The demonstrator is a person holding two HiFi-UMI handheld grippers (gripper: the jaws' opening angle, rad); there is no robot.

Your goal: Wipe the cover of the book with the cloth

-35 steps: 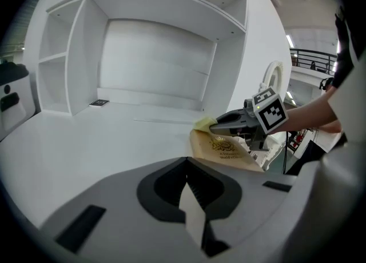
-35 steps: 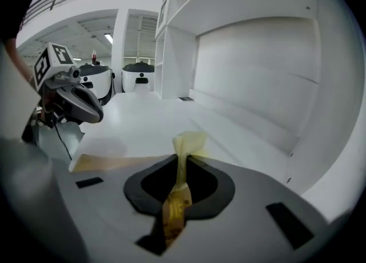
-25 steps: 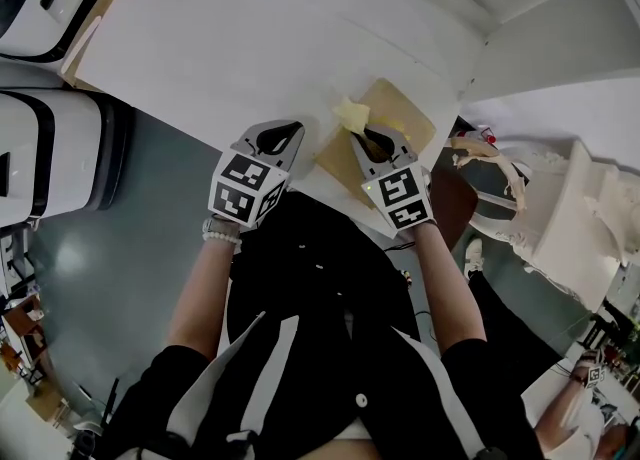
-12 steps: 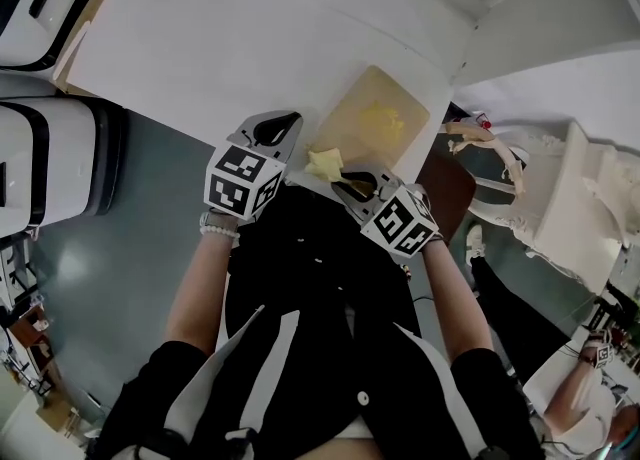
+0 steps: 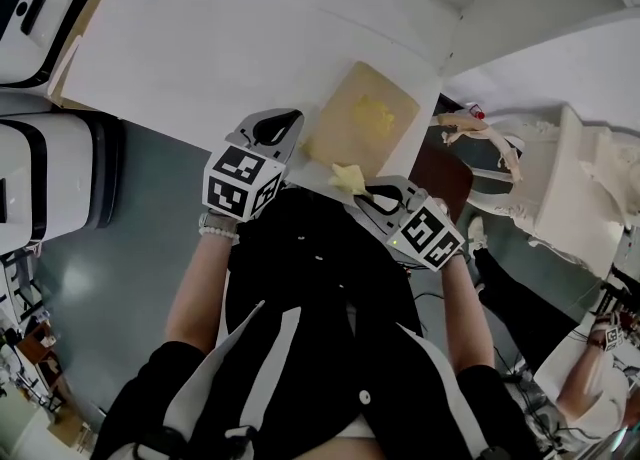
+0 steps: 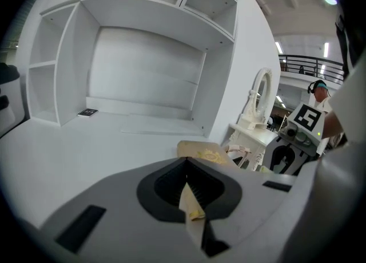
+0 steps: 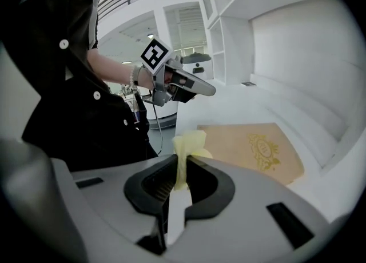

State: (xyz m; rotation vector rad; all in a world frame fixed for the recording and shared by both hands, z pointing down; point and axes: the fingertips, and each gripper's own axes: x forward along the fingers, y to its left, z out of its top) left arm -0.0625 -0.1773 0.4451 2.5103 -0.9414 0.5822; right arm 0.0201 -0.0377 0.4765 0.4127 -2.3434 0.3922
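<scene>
right claw [image 5: 368, 192] clamped on crumpled yellow cloth [image 5: 349, 178]; left claw [image 5: 292, 120] closed, empty; tan book [image 5: 352, 108], gold emblem.

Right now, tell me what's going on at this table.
A person stands at the white table with a gripper in each hand. The right gripper is shut on a yellow cloth, held just off the near edge of the tan book, which lies flat and closed on the table. The cloth is not on the cover at this moment. The left gripper is shut, holds nothing and sits to the left of the book.
</scene>
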